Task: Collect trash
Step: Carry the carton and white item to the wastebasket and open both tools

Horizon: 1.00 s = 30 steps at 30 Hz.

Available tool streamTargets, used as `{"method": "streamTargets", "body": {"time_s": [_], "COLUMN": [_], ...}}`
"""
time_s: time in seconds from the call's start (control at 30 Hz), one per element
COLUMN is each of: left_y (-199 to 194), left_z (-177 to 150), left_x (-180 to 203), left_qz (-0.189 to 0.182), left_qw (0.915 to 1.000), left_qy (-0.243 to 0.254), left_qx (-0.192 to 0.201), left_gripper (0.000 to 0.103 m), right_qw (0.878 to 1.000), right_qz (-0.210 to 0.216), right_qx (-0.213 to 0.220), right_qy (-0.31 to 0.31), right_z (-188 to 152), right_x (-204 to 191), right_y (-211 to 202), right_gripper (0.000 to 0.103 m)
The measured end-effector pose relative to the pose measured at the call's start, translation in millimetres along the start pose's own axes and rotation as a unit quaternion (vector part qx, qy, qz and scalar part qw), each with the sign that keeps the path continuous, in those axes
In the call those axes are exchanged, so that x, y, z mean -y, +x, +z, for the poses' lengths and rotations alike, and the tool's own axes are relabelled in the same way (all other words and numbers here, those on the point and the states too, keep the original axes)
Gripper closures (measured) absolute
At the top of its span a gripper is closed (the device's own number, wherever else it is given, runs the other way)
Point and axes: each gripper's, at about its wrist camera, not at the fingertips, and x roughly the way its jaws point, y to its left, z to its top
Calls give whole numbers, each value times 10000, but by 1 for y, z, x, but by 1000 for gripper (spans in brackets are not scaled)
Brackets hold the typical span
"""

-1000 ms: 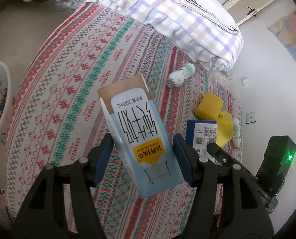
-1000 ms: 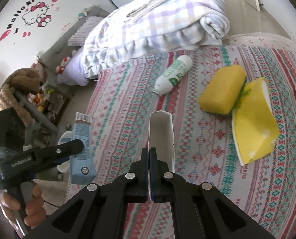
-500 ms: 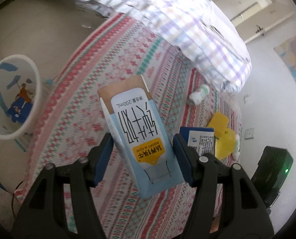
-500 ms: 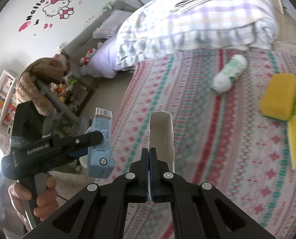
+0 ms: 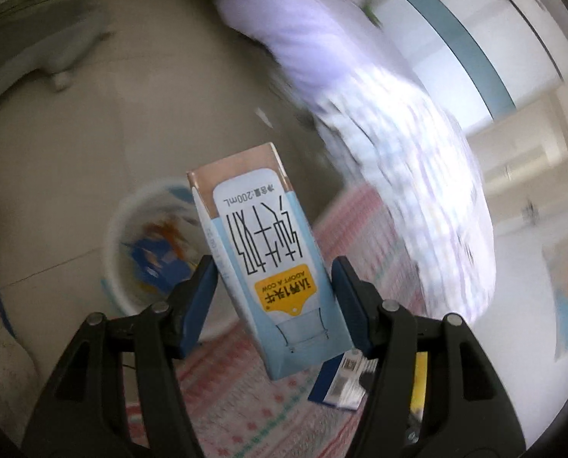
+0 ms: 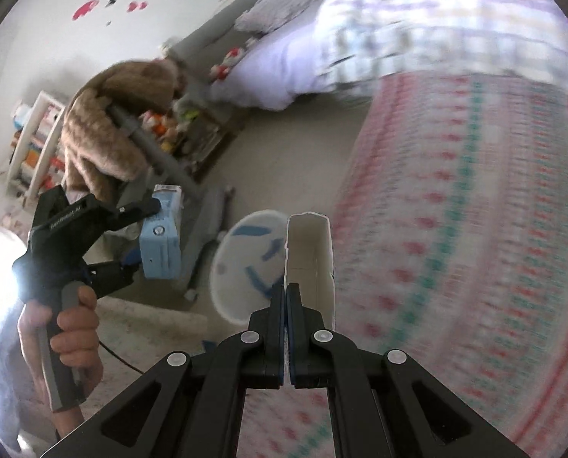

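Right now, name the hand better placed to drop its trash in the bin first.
Left, probably. In its view the milk carton it grips overlaps the white bin. The right gripper, pinching the open white carton, sits nearer the bedspread edge.

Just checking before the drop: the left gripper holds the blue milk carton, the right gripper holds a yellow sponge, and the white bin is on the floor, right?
One slip: the right gripper is pinching an open white carton, not a yellow sponge, as the right wrist view shows. The left gripper does hold the blue milk carton, and the white bin is on the floor.
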Motion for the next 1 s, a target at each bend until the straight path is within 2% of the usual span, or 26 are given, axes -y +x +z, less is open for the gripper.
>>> {"method": "streamTargets", "body": {"time_s": [0.1, 0.3, 0.43, 0.53, 0.63, 0.8, 1.0], "left_y": [-7, -5, -2, 4, 8, 18, 46], "left_z": [10, 13, 14, 19, 19, 18, 14], "left_x": [-25, -37, -43, -53, -56, -52, -51], "left_qz": [254, 167, 269, 269, 255, 395, 553], "left_qw": [9989, 9982, 9971, 9966, 9965, 9973, 9957], "left_qy": [-336, -557, -686, -777, -792, -601, -420], "left_qx": [197, 153, 183, 60, -23, -157, -619], "left_gripper": [40, 40, 40, 40, 40, 40, 40], "right_qw": [9994, 9934, 9804, 9709, 9694, 9748, 9865], "right_qz": [88, -252, -916, -1313, -1522, -1452, -1187], "right_qx": [-162, -504, -740, -953, -864, -770, -505], "right_qy": [-294, -995, -1579, -1759, -1719, -1508, -1011], "right_z": [10, 24, 29, 32, 36, 33, 31], "right_x": [-30, -81, -98, -101, -98, -85, -60], "right_y": [33, 107, 156, 184, 185, 164, 120], "right_gripper": [101, 101, 100, 96, 95, 95, 94]}}
